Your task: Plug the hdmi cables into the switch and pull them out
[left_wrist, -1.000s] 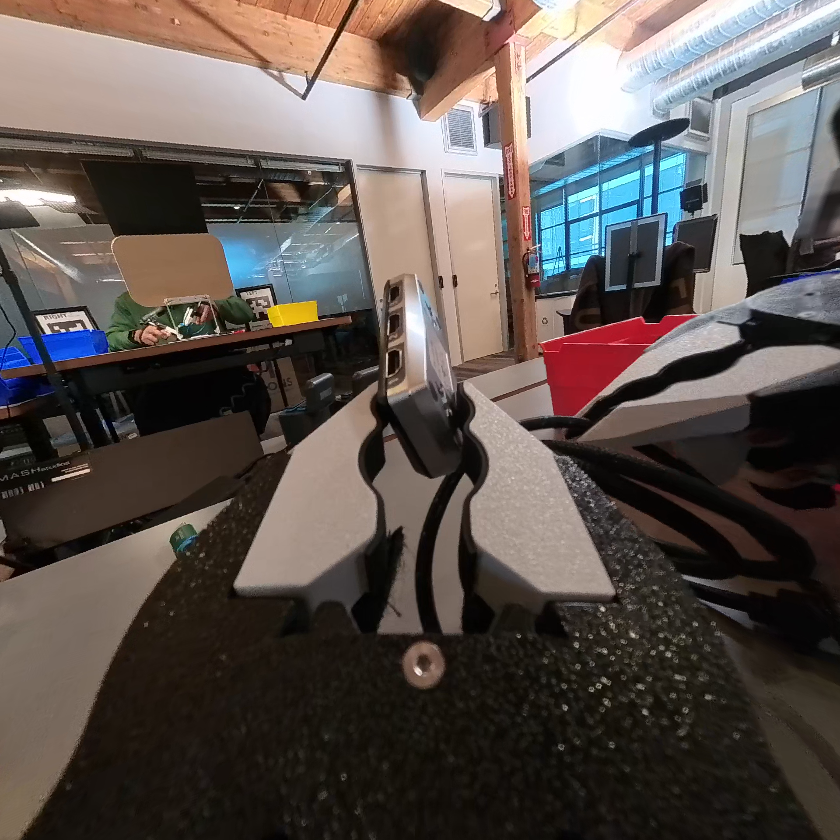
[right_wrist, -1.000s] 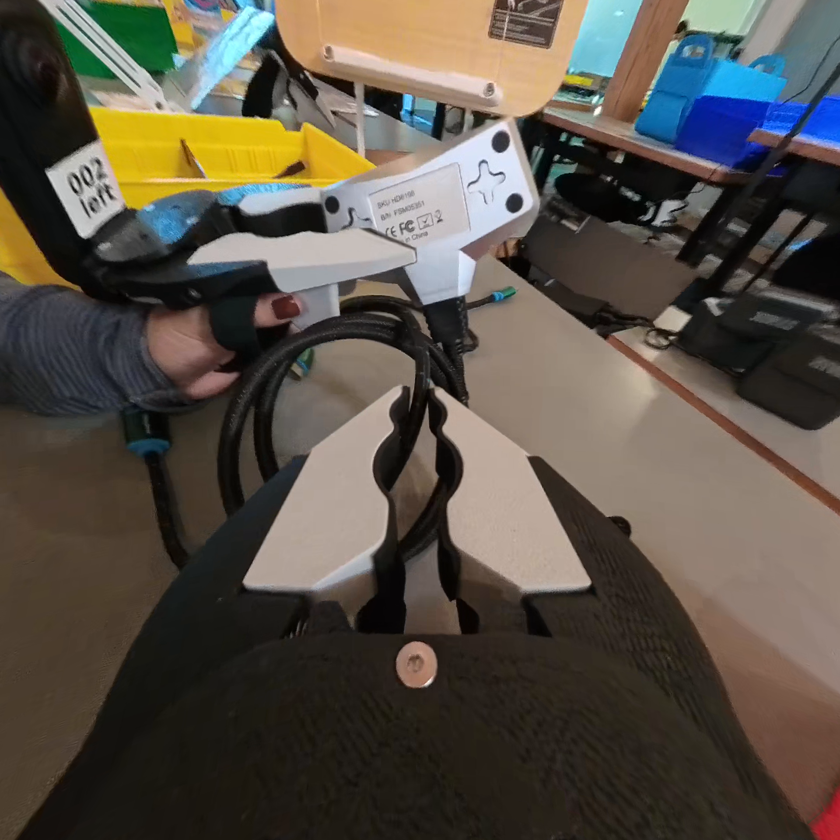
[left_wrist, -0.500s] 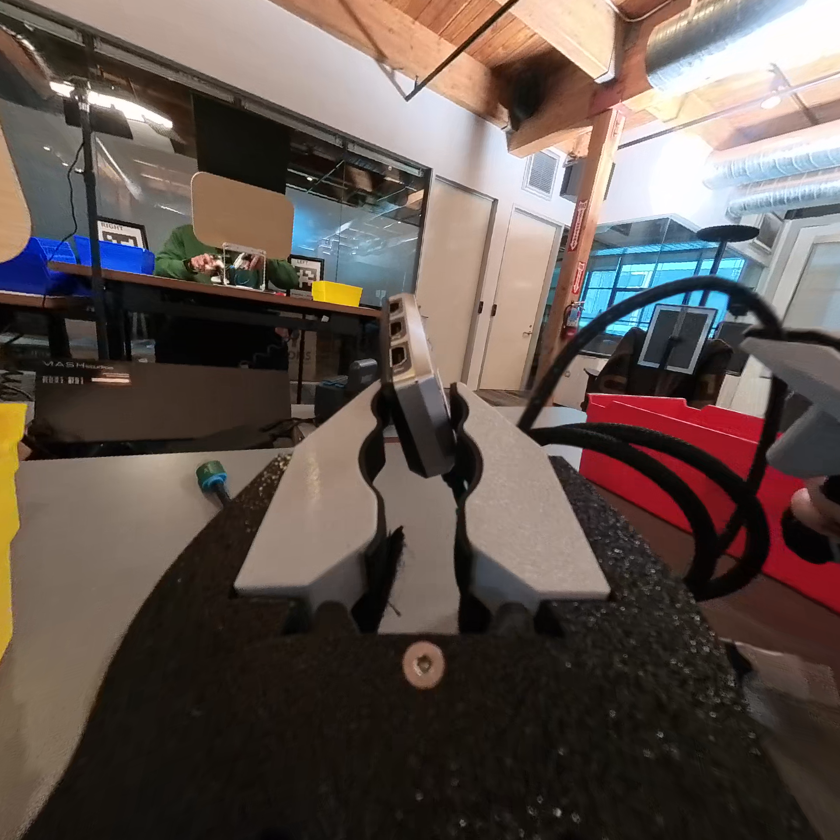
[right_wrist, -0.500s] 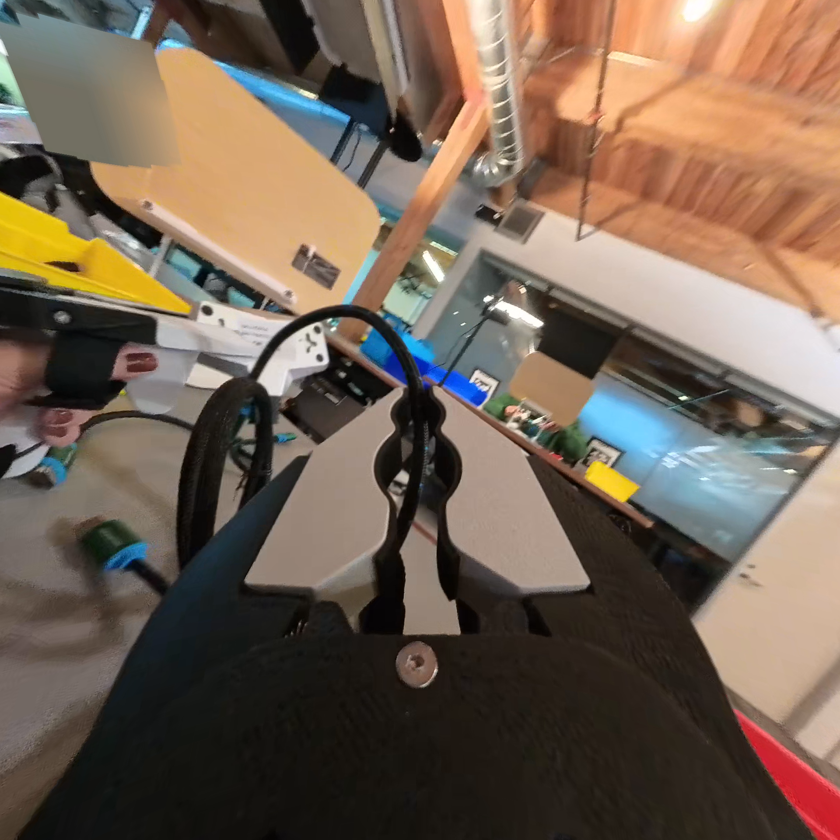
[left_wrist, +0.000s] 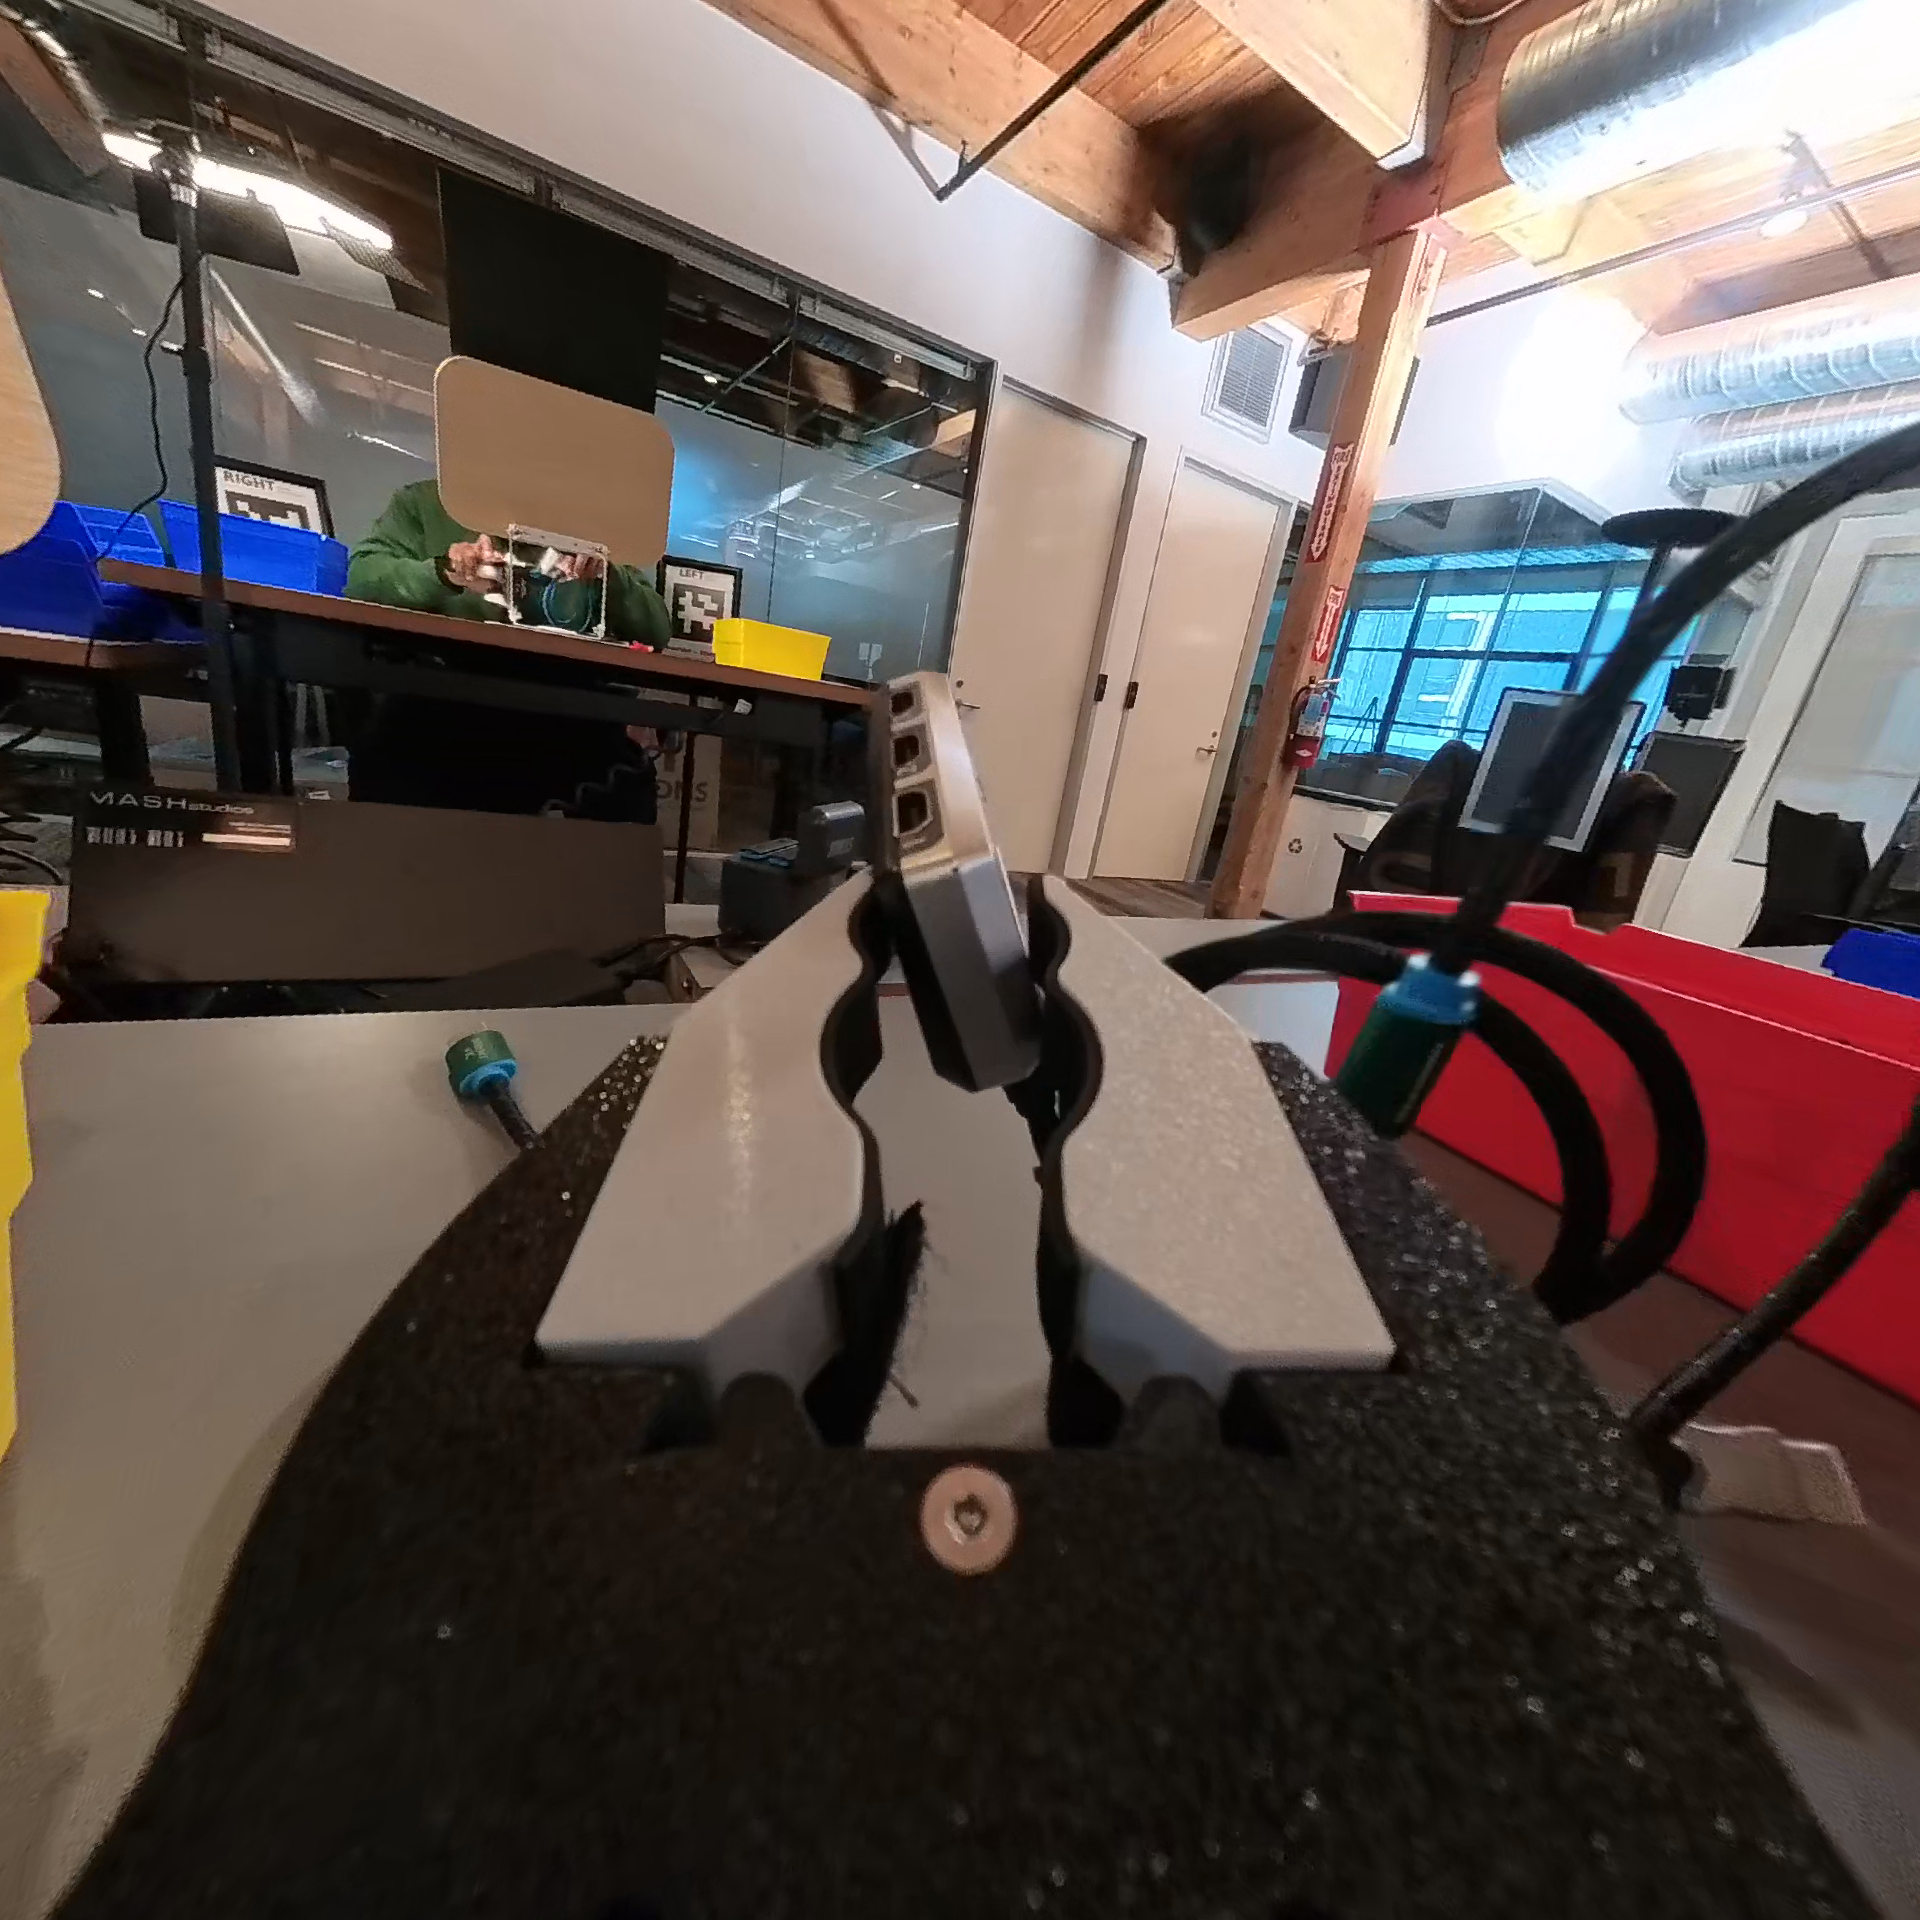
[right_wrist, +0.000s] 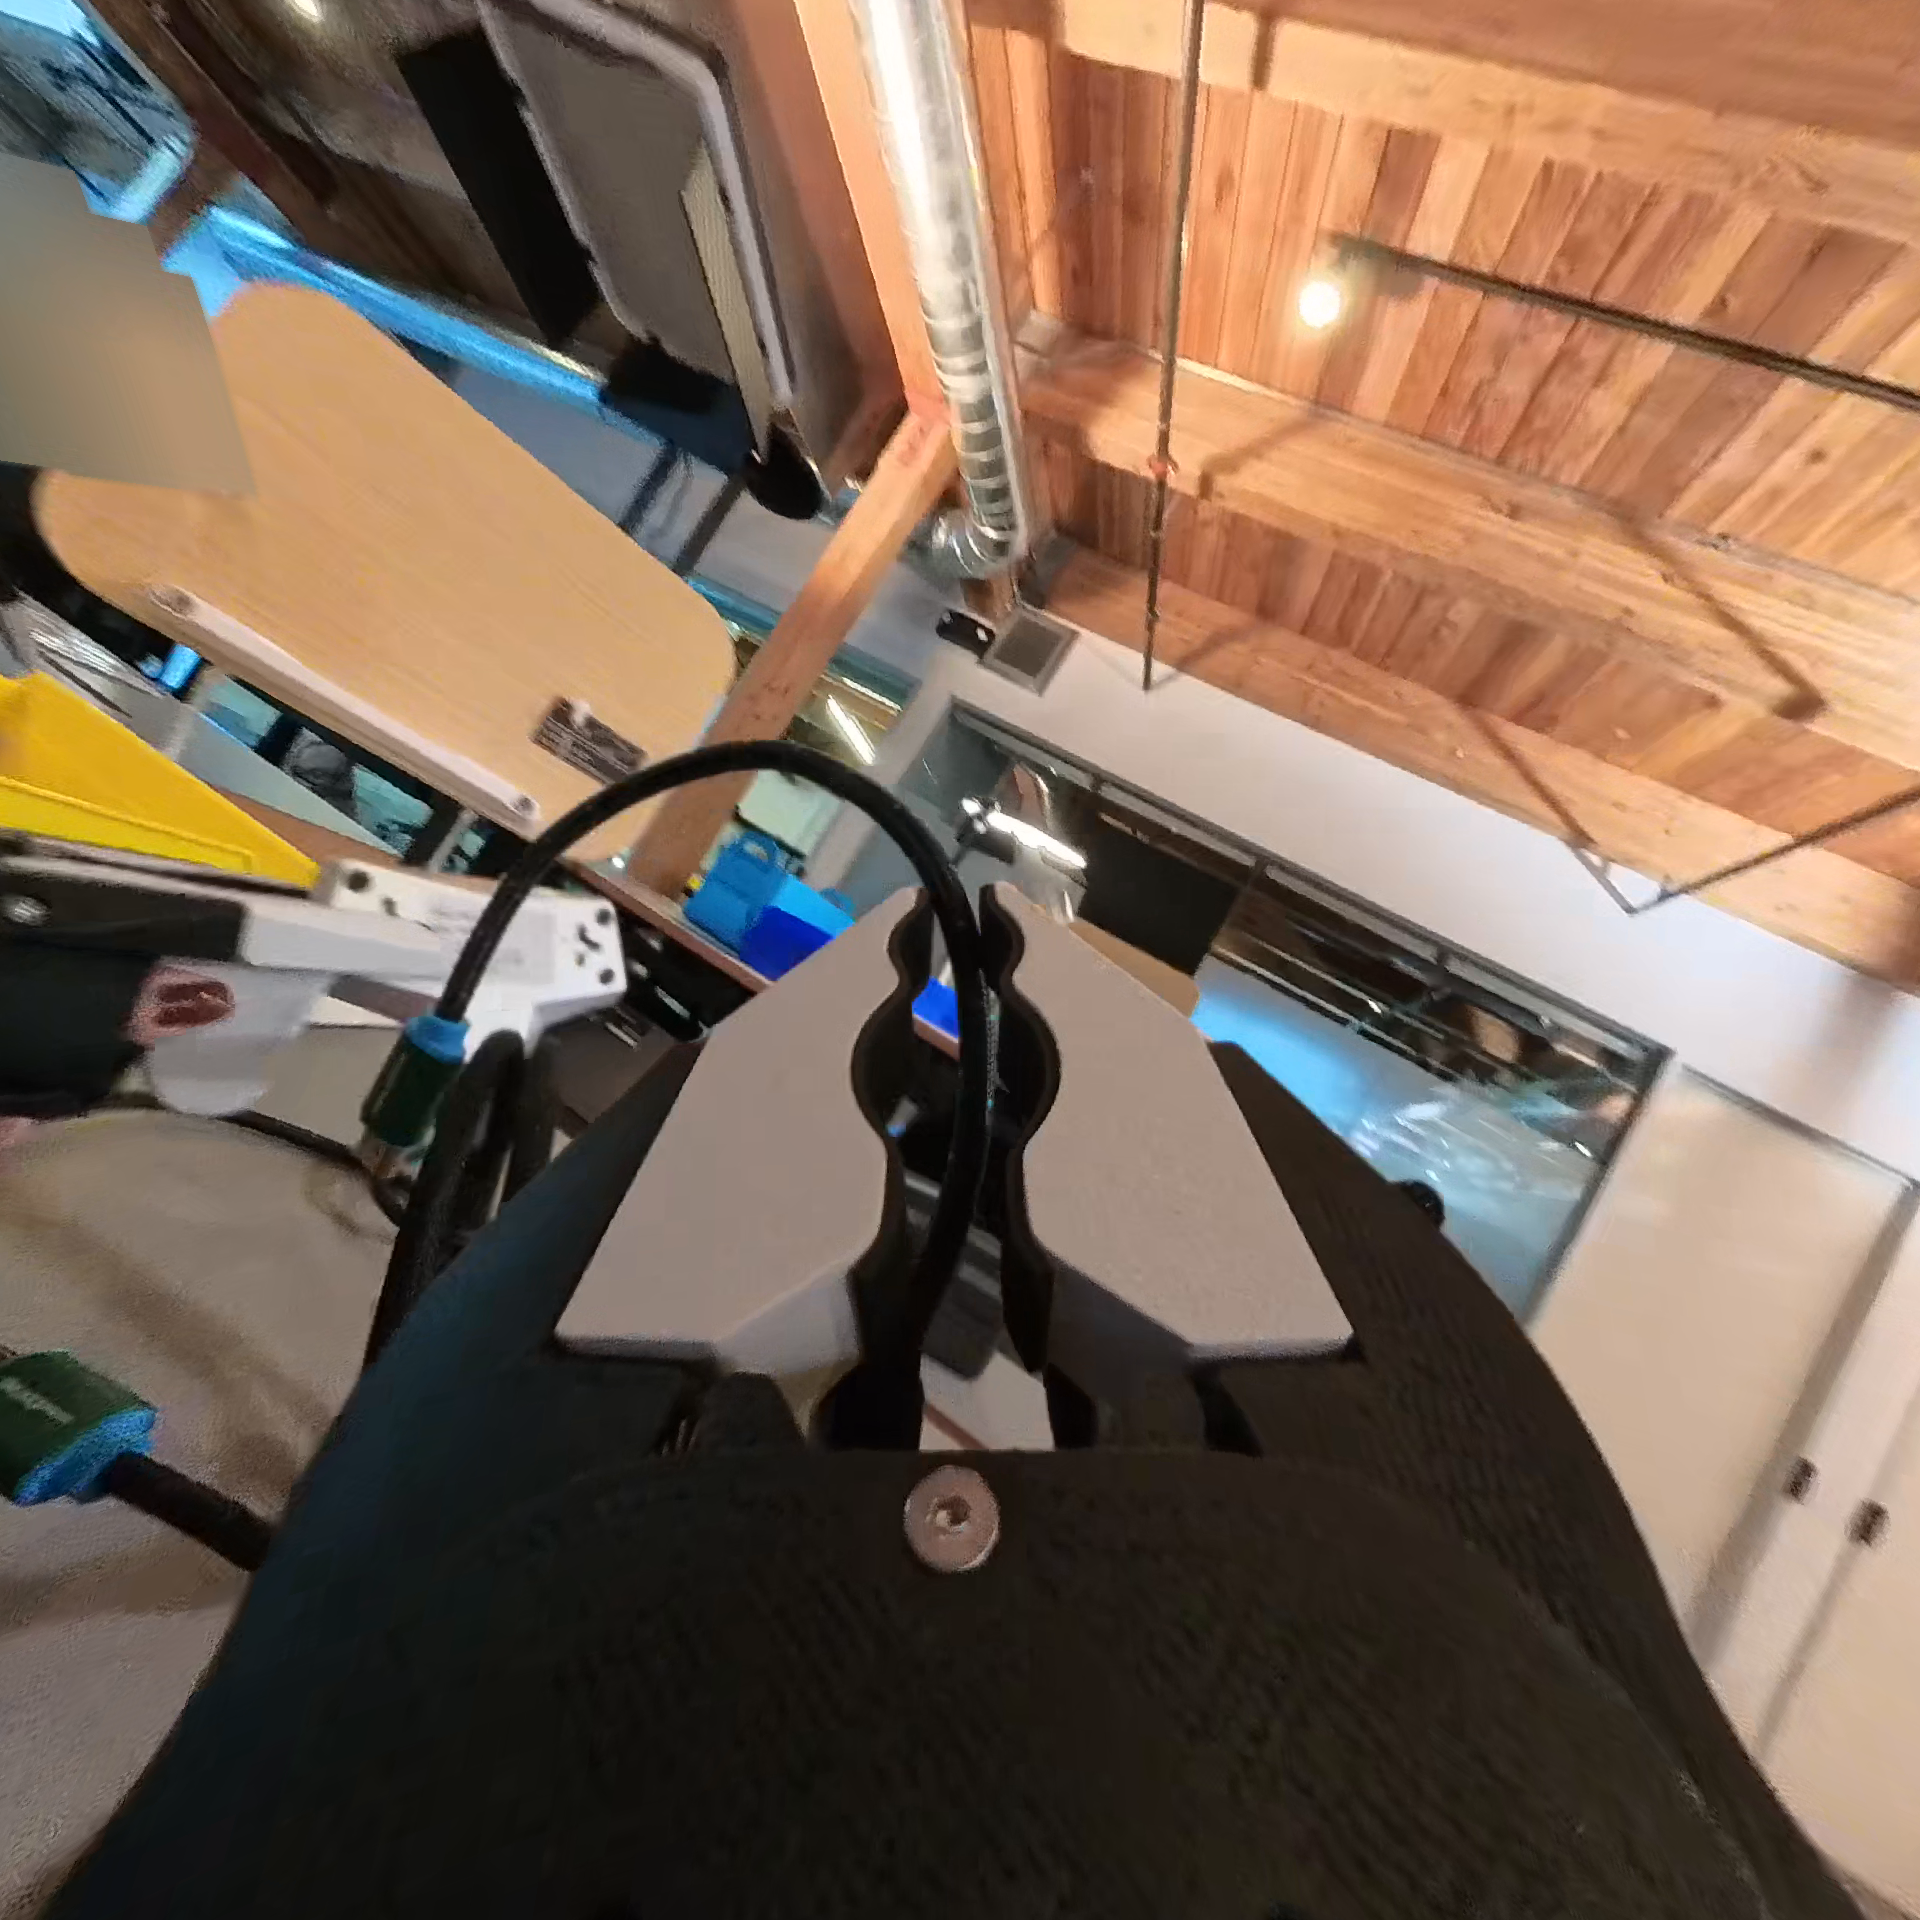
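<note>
Printed words show on two framed marker cards [left_wrist: 272, 507], a dark box [left_wrist: 364, 888].

switch [left_wrist: 961, 971] lower end hidden between tongs, black cable [right_wrist: 966, 1039] running out of sight behind them, yellow bin [left_wrist: 16, 1091] cropped at the edge

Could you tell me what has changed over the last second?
The right gripper has swung upward, lifting the black cable so its green plug now hangs off the table. The left gripper still clamps the switch; its three ports remain empty.
</note>
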